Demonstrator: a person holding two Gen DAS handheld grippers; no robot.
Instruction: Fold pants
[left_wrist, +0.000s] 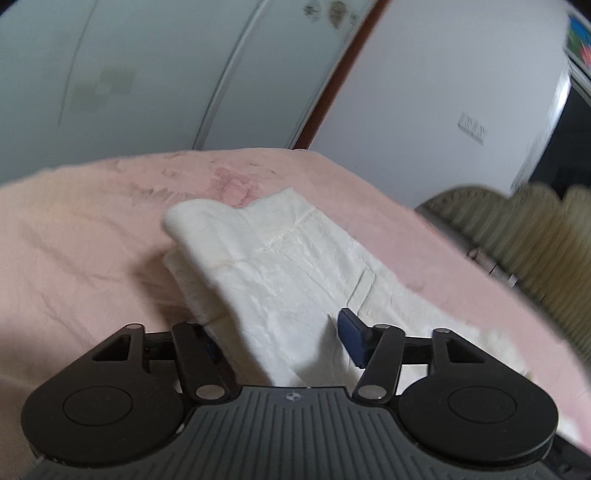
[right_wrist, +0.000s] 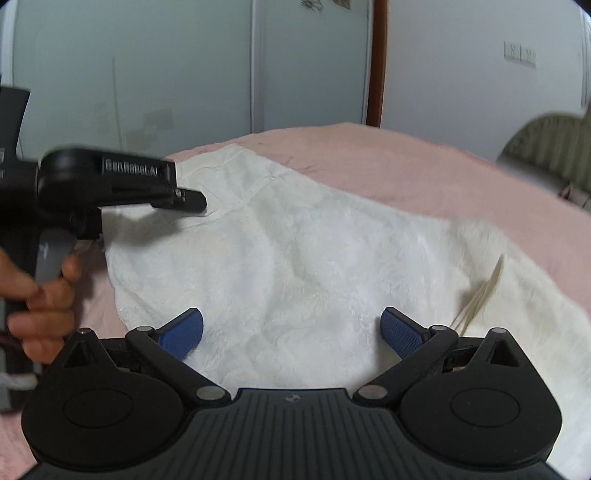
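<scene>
Left wrist view: the white pants (left_wrist: 280, 269) lie on the pink bed (left_wrist: 92, 240), long axis running away from the left gripper (left_wrist: 279, 334), whose half-wide jaws straddle the near fold without pressing it.

Right wrist view: the right gripper (right_wrist: 291, 332) has wide, empty jaws just over the near edge of the pants (right_wrist: 314, 258); the left gripper (right_wrist: 192, 201) is at their far-left edge.

Left gripper (left_wrist: 282, 334): jaws partly apart, white fabric between them, one blue pad (left_wrist: 352, 338) exposed. Right gripper (right_wrist: 291, 330): jaws spread wide, pads clear. Left hand (right_wrist: 40, 295) wraps its handle.
</scene>
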